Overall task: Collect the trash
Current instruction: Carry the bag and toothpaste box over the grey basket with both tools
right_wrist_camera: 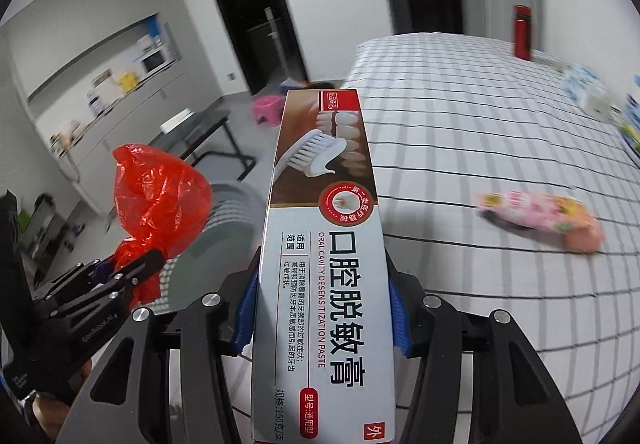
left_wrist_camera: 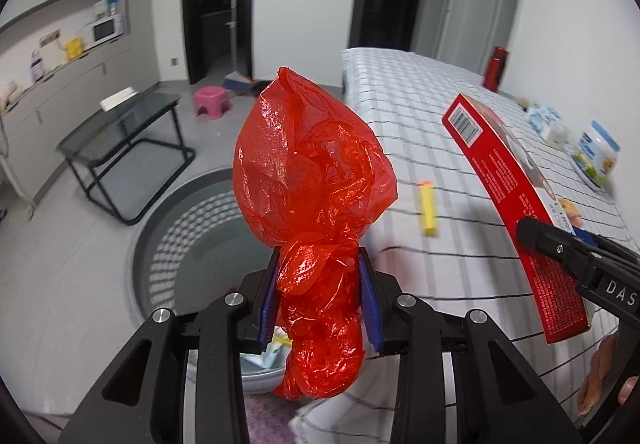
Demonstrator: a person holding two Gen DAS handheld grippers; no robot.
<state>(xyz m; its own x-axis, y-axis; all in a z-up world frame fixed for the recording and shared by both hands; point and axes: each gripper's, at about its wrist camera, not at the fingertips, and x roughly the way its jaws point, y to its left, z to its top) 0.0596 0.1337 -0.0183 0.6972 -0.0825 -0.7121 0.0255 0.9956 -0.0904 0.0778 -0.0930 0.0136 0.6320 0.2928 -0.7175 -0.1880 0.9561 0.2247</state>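
My left gripper [left_wrist_camera: 320, 284] is shut on a crumpled red plastic bag [left_wrist_camera: 312, 164] and holds it above a grey round bin [left_wrist_camera: 160, 240] beside the bed. My right gripper [right_wrist_camera: 322, 308] is shut on a toothpaste box [right_wrist_camera: 324, 244], held upright over the bed edge. The box also shows in the left wrist view [left_wrist_camera: 516, 204], at the right, red side facing. The red bag shows in the right wrist view [right_wrist_camera: 156, 196] at the left, over the bin [right_wrist_camera: 236, 212]. A yellow wrapper [left_wrist_camera: 427, 208] and a pink snack packet [right_wrist_camera: 540, 216] lie on the checked sheet.
The bed with the white checked sheet [left_wrist_camera: 420, 116] fills the right. A red flask [left_wrist_camera: 496, 68], a jar [left_wrist_camera: 598, 154] and tissue packs [left_wrist_camera: 546, 120] sit at its far side. A black glass side table [left_wrist_camera: 120, 136] and a pink stool [left_wrist_camera: 212, 102] stand on the floor.
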